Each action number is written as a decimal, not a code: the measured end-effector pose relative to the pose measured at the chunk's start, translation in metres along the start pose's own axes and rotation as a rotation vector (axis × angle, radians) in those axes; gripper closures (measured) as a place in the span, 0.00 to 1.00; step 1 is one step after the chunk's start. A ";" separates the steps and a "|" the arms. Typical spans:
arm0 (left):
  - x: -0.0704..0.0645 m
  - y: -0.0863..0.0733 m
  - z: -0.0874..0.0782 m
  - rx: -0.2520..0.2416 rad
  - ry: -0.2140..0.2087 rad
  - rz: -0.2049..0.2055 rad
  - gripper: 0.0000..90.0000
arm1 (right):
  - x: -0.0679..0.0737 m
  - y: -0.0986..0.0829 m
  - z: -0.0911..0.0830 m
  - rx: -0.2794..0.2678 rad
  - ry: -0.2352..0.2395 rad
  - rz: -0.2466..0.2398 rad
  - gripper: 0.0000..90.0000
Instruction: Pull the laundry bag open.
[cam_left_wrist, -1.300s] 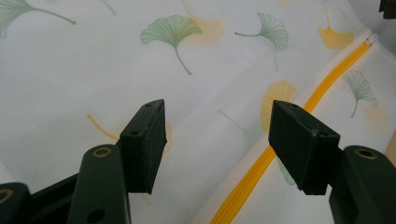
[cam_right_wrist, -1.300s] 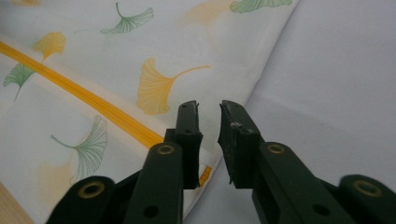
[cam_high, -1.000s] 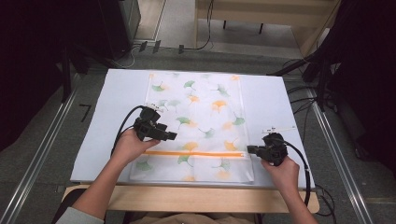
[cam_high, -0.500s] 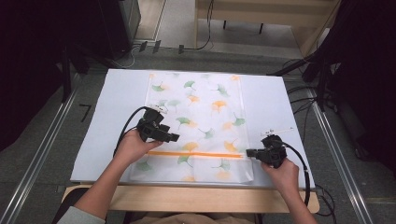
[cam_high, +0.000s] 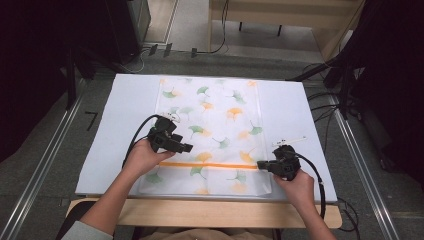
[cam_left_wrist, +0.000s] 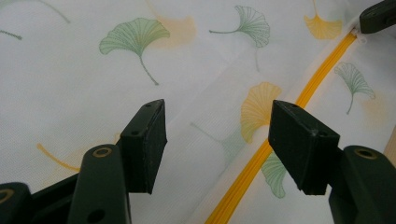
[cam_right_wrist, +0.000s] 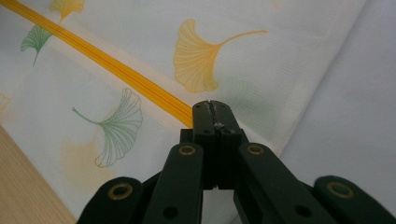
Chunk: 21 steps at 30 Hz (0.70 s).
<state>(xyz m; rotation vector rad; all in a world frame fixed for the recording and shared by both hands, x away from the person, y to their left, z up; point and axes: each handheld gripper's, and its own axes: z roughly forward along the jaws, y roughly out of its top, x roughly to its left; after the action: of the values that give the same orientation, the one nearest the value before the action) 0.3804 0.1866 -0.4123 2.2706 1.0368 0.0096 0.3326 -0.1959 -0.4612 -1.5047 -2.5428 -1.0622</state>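
Note:
A white mesh bag (cam_high: 220, 115) printed with green and orange ginkgo leaves lies flat on the white table cover (cam_high: 120, 125). An orange zipper (cam_high: 210, 164) runs across its near part. My left gripper (cam_high: 187, 147) hovers open just above the bag, left of centre; in the left gripper view its jaws (cam_left_wrist: 217, 135) stand wide apart over the zipper (cam_left_wrist: 261, 154). My right gripper (cam_high: 260, 165) is at the zipper's right end, shut on the zipper pull (cam_right_wrist: 215, 109), with the orange zipper (cam_right_wrist: 116, 70) running away from its tips. The right gripper's tip (cam_left_wrist: 378, 16) also appears far off.
The wooden table edge (cam_high: 200, 210) runs along the near side under the cover. Cables (cam_high: 325, 107) trail at the right, metal rails (cam_high: 40, 165) flank the table, and a dark cabinet (cam_high: 125, 25) stands at the back left.
My right gripper has crept a little left and nearer along the zipper line. My left gripper has drifted slightly right over the bag, still open.

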 end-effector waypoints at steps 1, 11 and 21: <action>0.000 0.000 0.000 0.002 -0.002 0.002 0.42 | 0.001 0.001 0.002 0.005 -0.002 -0.001 1.00; -0.003 0.000 0.001 0.002 -0.001 0.014 0.42 | 0.002 -0.001 -0.005 -0.003 -0.046 -0.036 1.00; -0.003 0.000 0.002 -0.002 -0.002 0.019 0.42 | 0.004 -0.007 0.001 0.021 -0.025 -0.034 1.00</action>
<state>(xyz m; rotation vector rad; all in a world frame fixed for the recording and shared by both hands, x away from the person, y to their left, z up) 0.3786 0.1832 -0.4126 2.2782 1.0136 0.0168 0.3253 -0.1948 -0.4647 -1.4846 -2.5973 -1.0233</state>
